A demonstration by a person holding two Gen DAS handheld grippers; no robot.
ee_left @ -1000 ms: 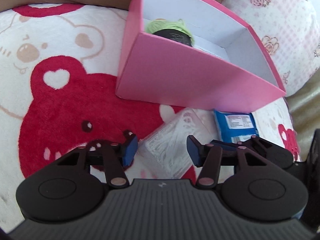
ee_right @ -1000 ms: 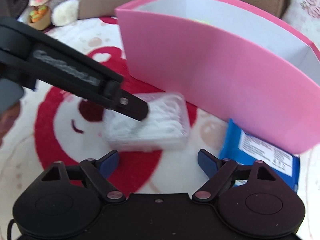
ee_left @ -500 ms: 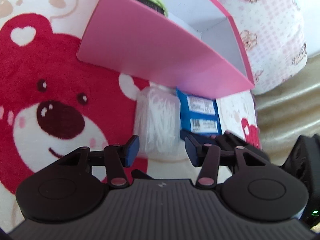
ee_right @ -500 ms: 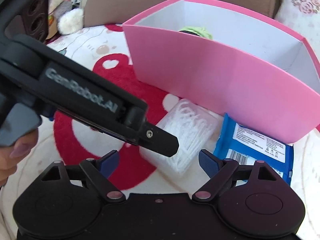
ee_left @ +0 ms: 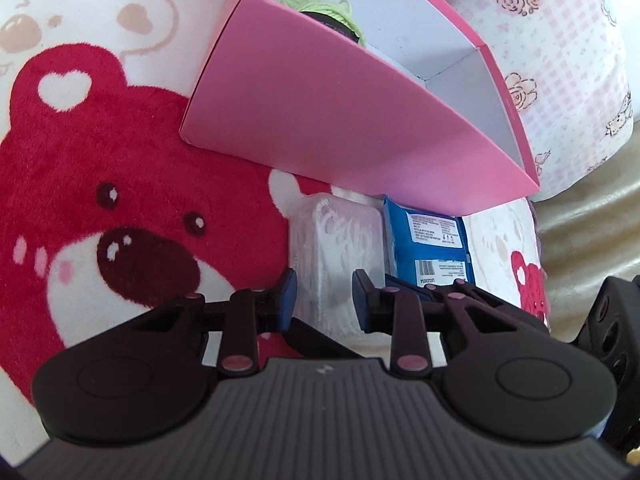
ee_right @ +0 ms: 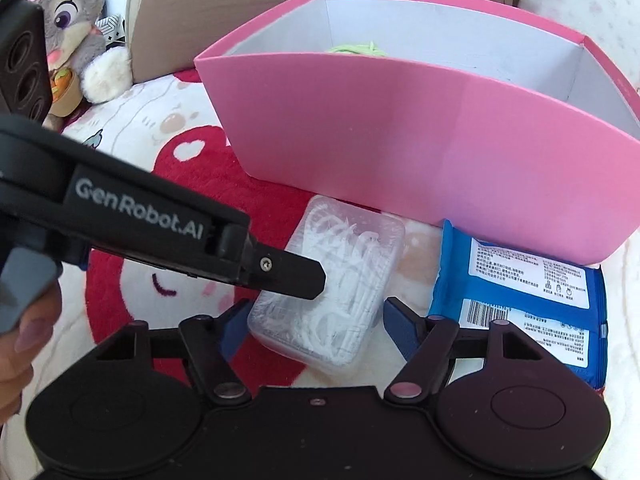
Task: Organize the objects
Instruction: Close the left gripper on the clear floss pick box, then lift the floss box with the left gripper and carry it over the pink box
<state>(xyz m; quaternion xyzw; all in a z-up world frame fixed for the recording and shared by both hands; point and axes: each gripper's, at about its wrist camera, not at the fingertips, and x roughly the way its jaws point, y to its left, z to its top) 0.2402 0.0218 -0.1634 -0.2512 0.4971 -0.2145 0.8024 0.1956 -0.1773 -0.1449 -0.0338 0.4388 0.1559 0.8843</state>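
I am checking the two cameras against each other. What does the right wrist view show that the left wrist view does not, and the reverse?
Only the right wrist view shows the plush rabbit, a hand and the left gripper's side with its GenRobot.AI lettering.

Only the left wrist view shows the rose-print pillow and the red bear's face on the blanket.

Both show the pink box with green yarn inside, the clear floss-pick case and the blue packet.

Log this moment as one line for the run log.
left gripper: open, around clear case | right gripper: open, straddling case | blue pack: beside case | pink box: holds green item
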